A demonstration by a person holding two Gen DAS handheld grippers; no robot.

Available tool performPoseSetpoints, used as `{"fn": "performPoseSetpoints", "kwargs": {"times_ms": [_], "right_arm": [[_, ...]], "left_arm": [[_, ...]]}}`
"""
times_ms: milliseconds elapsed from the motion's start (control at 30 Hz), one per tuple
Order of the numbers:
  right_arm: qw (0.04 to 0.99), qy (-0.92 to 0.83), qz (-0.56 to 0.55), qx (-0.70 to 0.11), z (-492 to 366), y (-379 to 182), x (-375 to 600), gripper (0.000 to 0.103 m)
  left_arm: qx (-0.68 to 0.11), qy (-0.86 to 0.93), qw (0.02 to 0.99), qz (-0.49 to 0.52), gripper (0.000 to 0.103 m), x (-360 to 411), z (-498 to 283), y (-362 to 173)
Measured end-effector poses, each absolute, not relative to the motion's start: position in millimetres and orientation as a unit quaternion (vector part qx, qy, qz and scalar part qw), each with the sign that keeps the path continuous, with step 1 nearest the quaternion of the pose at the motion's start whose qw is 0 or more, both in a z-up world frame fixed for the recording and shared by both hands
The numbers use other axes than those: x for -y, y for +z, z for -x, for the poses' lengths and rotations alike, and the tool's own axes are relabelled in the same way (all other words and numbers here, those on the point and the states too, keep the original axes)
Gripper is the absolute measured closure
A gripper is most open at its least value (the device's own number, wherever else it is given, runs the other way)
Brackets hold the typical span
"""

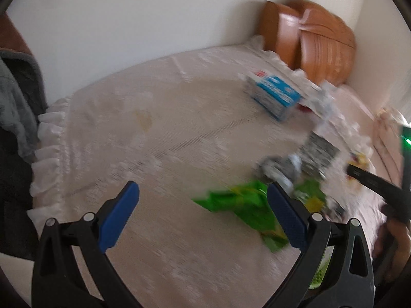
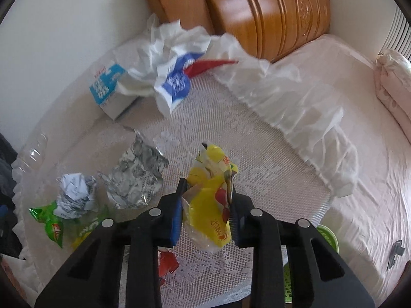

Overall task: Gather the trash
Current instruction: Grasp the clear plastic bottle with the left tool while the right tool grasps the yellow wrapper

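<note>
The crumpled yellow plastic snack wrapper (image 2: 209, 205) lies on the lace-covered bench (image 2: 257, 138); it looks light, soft and crackly, best pinched across its bunched middle. The right gripper (image 2: 206, 195) has its fingers clamped on it there. The left gripper (image 1: 203, 192), fingers wide apart and empty, hovers beside a crumpled green wrapper (image 1: 239, 202)

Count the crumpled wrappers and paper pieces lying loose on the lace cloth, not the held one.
4, perhaps more hidden: silver foil wrapper mid-left, paper ball left of it, green wrapper beneath that ball, red scrap under the right hand-held gripper.
</note>
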State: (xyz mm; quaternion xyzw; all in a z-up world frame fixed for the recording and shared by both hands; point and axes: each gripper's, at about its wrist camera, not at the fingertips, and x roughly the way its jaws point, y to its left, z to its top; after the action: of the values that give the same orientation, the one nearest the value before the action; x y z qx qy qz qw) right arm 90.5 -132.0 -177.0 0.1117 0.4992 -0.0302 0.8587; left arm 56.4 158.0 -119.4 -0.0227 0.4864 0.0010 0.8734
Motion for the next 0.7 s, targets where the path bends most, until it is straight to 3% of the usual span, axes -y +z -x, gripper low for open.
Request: {"fn": "performPoseSetpoints", "kwargs": {"times_ms": [300,633,700], "right_arm": [[0.882,-0.010,-0.104,-0.460,-79.1,-120.6,115.2,0.073],[0.883,0.000,-0.092,-0.460,-77.7,-110.0,91.6,0.072],[0.882,-0.001,-0.094,-0.462,-77.7,-111.7,90.3,0.072]], "left_arm": [[-0.489,0.035,0.871,0.039,0.008,-212.2,-132.8,-132.6],[-0.547,0.034,0.833,0.076,0.008,-225.6,-202.8,-174.2],[-0.552,0.035,0.829,0.076,0.011,-224.6,-205.6,-179.7]]}}
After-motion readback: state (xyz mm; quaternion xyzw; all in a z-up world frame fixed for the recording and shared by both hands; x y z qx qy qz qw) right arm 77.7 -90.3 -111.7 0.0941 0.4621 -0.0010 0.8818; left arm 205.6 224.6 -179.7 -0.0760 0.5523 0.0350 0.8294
